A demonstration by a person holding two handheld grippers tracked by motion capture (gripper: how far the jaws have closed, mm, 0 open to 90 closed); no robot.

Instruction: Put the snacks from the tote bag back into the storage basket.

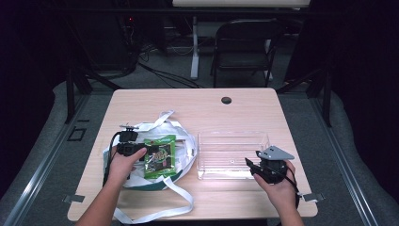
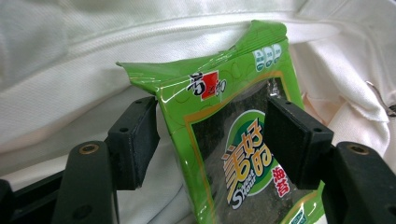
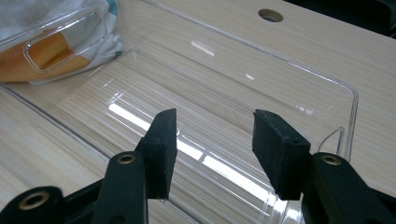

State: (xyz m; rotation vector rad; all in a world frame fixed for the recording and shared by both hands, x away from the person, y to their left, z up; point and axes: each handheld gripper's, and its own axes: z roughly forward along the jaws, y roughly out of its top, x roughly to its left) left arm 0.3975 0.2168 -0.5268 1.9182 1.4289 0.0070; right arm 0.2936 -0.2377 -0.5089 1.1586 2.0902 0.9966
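Note:
A green seaweed snack packet (image 1: 160, 156) lies on a white cloth tote bag (image 1: 186, 141) at the table's left. My left gripper (image 1: 143, 151) stands open at the packet's left edge. In the left gripper view the packet (image 2: 224, 116) sits between the wide-apart jaws, one pad (image 2: 135, 140) beside it on the cloth and the other pad (image 2: 294, 140) over its printed face; the left gripper (image 2: 212, 140) is not clamped. An empty clear plastic bin (image 1: 233, 141) stands right of the bag. My right gripper (image 1: 250, 165) is open at its near right corner, and the right gripper (image 3: 212, 144) holds nothing over the bin's wall (image 3: 348, 107).
The bag's long white straps (image 1: 179, 207) trail toward the table's front edge. A round cable hole (image 1: 226, 100) sits at the table's back. Behind the table stand a dark folding chair (image 1: 244, 47) and a desk leg. Bare wood (image 1: 235, 113) lies behind the bin.

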